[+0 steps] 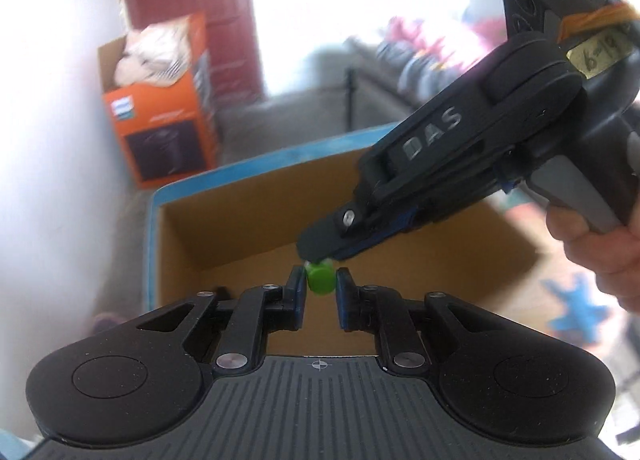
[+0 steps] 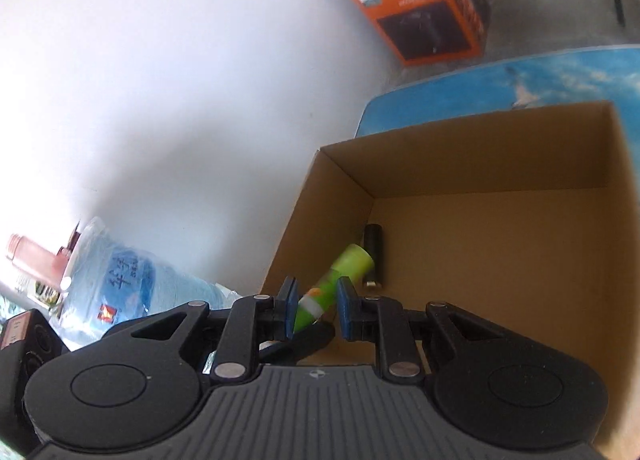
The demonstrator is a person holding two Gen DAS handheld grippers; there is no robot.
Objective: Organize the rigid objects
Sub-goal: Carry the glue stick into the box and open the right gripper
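Right wrist view — green tube (image 2: 332,284) between both grippers over cardboard box (image 2: 500,163), apparently a handover; right gripper (image 2: 313,308) parted, left gripper (image 1: 321,292) barely touching, grip unclear.

Left gripper (image 1: 321,287) and right gripper (image 2: 312,302), jaws seemingly part-open, converge.

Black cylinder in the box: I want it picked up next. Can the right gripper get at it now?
Probably not yet. The box is open on top and nothing covers the black cylinder, but the green tube sits between the fingers of the right gripper, so it would likely have to go first.
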